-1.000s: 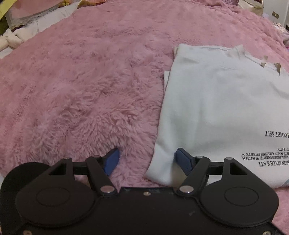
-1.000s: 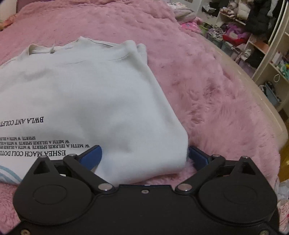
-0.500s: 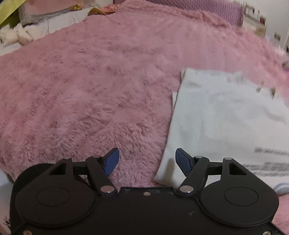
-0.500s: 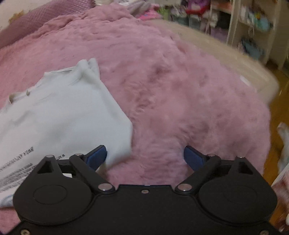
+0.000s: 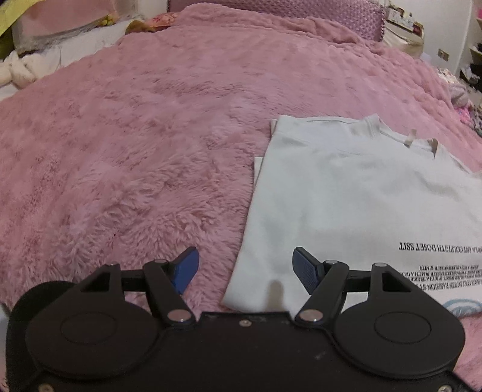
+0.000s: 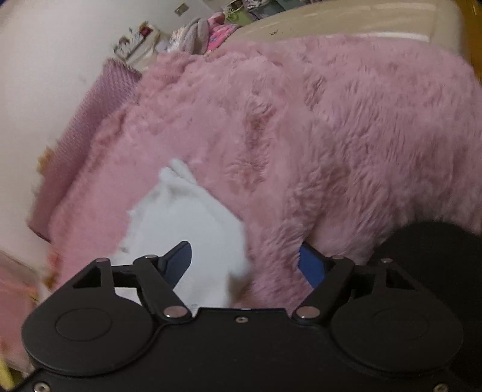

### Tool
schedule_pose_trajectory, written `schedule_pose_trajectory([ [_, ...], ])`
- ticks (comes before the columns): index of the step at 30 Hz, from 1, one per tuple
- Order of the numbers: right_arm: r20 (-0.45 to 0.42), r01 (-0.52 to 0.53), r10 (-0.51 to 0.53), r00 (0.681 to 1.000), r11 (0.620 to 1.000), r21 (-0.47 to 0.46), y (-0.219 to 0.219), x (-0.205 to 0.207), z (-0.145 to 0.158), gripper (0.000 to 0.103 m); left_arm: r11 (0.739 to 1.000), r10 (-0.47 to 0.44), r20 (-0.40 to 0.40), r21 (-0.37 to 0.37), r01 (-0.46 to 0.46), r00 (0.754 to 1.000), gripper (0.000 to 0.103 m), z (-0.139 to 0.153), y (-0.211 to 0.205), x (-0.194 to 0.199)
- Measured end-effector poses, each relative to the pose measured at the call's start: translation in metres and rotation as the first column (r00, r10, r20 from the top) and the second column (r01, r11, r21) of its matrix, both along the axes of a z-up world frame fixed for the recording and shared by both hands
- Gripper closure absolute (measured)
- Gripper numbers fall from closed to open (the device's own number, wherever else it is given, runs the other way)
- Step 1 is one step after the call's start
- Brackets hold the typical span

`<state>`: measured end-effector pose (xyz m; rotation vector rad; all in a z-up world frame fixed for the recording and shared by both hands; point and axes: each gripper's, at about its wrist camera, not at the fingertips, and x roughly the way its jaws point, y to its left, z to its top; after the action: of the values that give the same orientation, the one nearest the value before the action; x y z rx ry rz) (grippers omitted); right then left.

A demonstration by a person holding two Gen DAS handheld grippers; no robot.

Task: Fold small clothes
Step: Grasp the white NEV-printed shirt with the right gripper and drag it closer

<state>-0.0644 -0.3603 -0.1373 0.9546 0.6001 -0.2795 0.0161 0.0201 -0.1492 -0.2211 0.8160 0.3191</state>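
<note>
A pale, folded shirt with black printed lettering lies flat on the fluffy pink blanket. My left gripper hovers open over the shirt's near left corner; its blue pads straddle the folded edge without pressing it. In the tilted, blurred right wrist view the same shirt shows as a white patch. My right gripper stands over the shirt's right edge and the pink blanket. Its jaws are closing, and only that edge and blanket lie below the gap, unpressed.
Pillows and soft toys lie at the far left of the bed. A purple knitted cushion sits at the head. Heaped clothes and a beige bed edge lie beyond the blanket. A dark rounded shape fills the right.
My right gripper let go of the shirt's corner, swung away to the right and rolled, so its view is tilted. Its jaws have narrowed. The left gripper tipped up a little, still open.
</note>
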Motion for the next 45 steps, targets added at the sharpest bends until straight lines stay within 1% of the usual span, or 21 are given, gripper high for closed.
schedule_pose_trajectory([
  [2, 0.045, -0.010, 0.005, 0.999, 0.995, 0.099, 0.001, -0.006, -0.001, 0.028, 1.000, 0.012, 0.000, -0.013, -0.012, 1.000, 0.032, 0.000, 0.003, -0.002],
  [4, 0.057, -0.060, 0.049, 0.997, 0.976, 0.207, 0.004, 0.002, -0.010, 0.028, 1.000, 0.008, -0.007, -0.014, -0.008, 1.000, 0.032, -0.001, 0.005, -0.003],
  [5, 0.053, -0.065, 0.053, 0.997, 0.968, 0.241, 0.006, 0.008, -0.018, 0.028, 1.000, 0.006, -0.012, -0.008, -0.006, 1.000, 0.032, -0.002, 0.005, -0.003],
  [8, -0.003, -0.022, 0.024, 1.000, 0.970, 0.240, 0.012, 0.022, -0.034, 0.031, 1.000, 0.001, -0.008, 0.000, -0.001, 1.000, 0.032, 0.001, 0.006, -0.007],
  [11, -0.030, 0.020, -0.013, 0.999, 0.971, 0.240, 0.012, 0.031, -0.039, 0.034, 1.000, 0.010, -0.002, -0.009, -0.010, 1.000, 0.032, 0.005, 0.014, -0.010],
  [12, -0.039, 0.021, -0.012, 0.999, 0.974, 0.227, 0.012, 0.035, -0.036, 0.038, 1.000, 0.016, -0.003, -0.008, -0.016, 1.000, 0.032, 0.008, 0.016, -0.011],
  [13, -0.051, 0.020, -0.010, 0.999, 0.979, 0.204, 0.011, 0.040, -0.033, 0.056, 1.000, 0.027, -0.004, -0.007, -0.027, 1.000, 0.032, 0.011, 0.019, -0.013],
  [14, -0.066, 0.008, 0.003, 0.998, 0.987, 0.158, 0.013, 0.047, -0.029, 0.079, 0.999, 0.039, -0.005, -0.009, -0.039, 0.999, 0.032, 0.016, 0.022, -0.015],
  [15, -0.072, -0.001, 0.009, 0.997, 0.994, 0.111, 0.015, 0.053, -0.023, 0.087, 0.999, 0.049, -0.005, -0.012, -0.049, 0.999, 0.032, 0.020, 0.025, -0.016],
  [16, -0.059, -0.015, 0.019, 0.998, 0.997, 0.073, 0.016, 0.056, -0.018, 0.090, 0.998, 0.058, -0.007, -0.010, -0.058, 0.998, 0.032, 0.025, 0.027, -0.018],
  [18, -0.023, -0.048, 0.048, 0.999, 0.998, 0.029, 0.019, 0.061, -0.008, 0.091, 0.998, 0.064, -0.012, 0.024, -0.064, 0.998, 0.032, 0.035, 0.027, -0.018],
  [22, 0.007, -0.123, 0.124, 0.992, 0.986, -0.113, 0.040, 0.069, 0.012, 0.092, 0.987, 0.079, -0.038, 0.140, -0.073, 0.996, 0.032, 0.055, 0.025, -0.018],
  [25, 0.037, -0.168, 0.176, 0.984, 0.972, -0.164, 0.054, 0.069, 0.021, 0.092, 0.984, 0.076, -0.019, 0.165, -0.071, 0.997, 0.032, 0.065, 0.027, -0.020],
  [28, 0.083, -0.213, 0.229, 0.970, 0.963, -0.167, 0.069, 0.075, 0.029, 0.093, 0.977, 0.084, -0.034, 0.200, -0.076, 0.996, 0.032, 0.070, 0.030, -0.017],
  [31, 0.128, -0.267, 0.293, 0.948, 0.946, -0.185, 0.089, 0.087, 0.038, 0.093, 0.968, 0.092, -0.051, 0.237, -0.078, 0.994, 0.032, 0.075, 0.035, -0.016],
  [33, 0.150, -0.299, 0.332, 0.931, 0.932, -0.205, 0.104, 0.093, 0.048, 0.094, 0.957, 0.105, -0.051, 0.278, -0.087, 0.993, 0.032, 0.079, 0.041, -0.017],
  [35, 0.180, -0.347, 0.387, 0.904, 0.912, -0.218, 0.120, 0.100, 0.058, 0.095, 0.941, 0.128, -0.054, 0.323, -0.104, 0.990, 0.032, 0.083, 0.051, -0.017],
  [37, 0.207, -0.385, 0.427, 0.880, 0.898, -0.213, 0.138, 0.109, 0.066, 0.095, 0.935, 0.147, -0.048, 0.333, -0.123, 0.988, 0.032, 0.089, 0.065, -0.022],
  [39, 0.227, -0.439, 0.480, 0.847, 0.874, -0.211, 0.163, 0.119, 0.072, 0.095, 0.935, 0.172, -0.031, 0.319, -0.153, 0.985, 0.032, 0.096, 0.081, -0.029],
  [41, 0.230, -0.495, 0.538, 0.811, 0.840, -0.221, 0.192, 0.126, 0.075, 0.095, 0.934, 0.204, -0.006, 0.301, -0.193, 0.979, 0.032, 0.101, 0.098, -0.040],
  [45, 0.205, -0.631, 0.666, 0.717, 0.745, -0.216, 0.261, 0.133, 0.068, 0.095, 0.925, 0.255, -0.006, 0.292, -0.242, 0.967, 0.032, 0.100, 0.122, -0.054],
])
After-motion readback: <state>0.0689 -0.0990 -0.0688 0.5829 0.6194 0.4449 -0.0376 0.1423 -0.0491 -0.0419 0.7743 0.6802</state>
